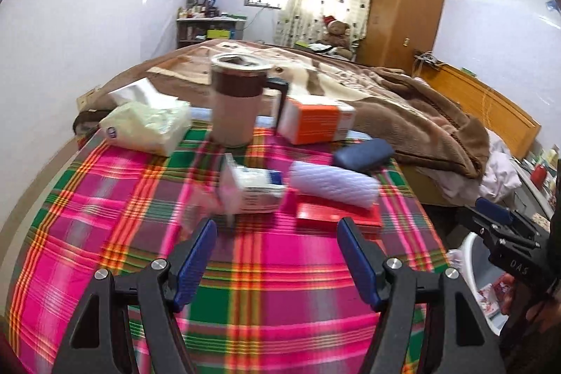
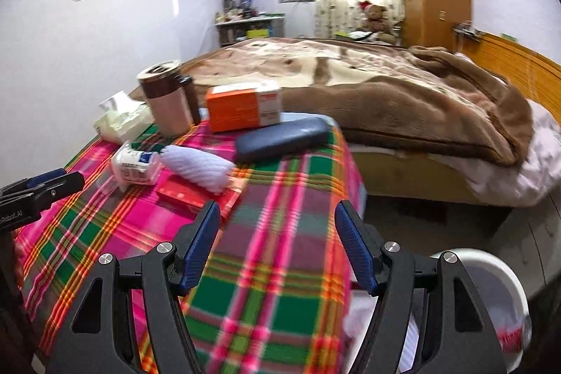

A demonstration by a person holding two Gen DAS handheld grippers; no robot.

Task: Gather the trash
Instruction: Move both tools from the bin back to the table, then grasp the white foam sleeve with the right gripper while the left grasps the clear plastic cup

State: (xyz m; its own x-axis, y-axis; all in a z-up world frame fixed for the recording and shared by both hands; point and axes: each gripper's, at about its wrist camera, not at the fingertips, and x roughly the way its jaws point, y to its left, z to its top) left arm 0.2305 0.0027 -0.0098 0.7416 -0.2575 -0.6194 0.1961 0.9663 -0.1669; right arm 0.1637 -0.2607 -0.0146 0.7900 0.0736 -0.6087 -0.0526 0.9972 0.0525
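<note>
Both the left gripper (image 1: 277,233) and the right gripper (image 2: 277,219) gape wide and hold nothing above the pink-and-green plaid tablecloth (image 1: 273,286). At twelve o'clock of the left lie one small white-and-blue cardboard box (image 1: 254,190), one white foam sleeve (image 1: 333,183), one flat red box (image 1: 336,214); the white plastic bin (image 2: 498,290) waits at four o'clock of the right. Risk, I judge: the light box skids, or a reach topples the single lidded mug (image 1: 236,100).

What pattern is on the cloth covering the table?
The tablecloth is plaid: bright pink and green squares crossed by orange-yellow stripes. The left wrist view shows it best.
</note>
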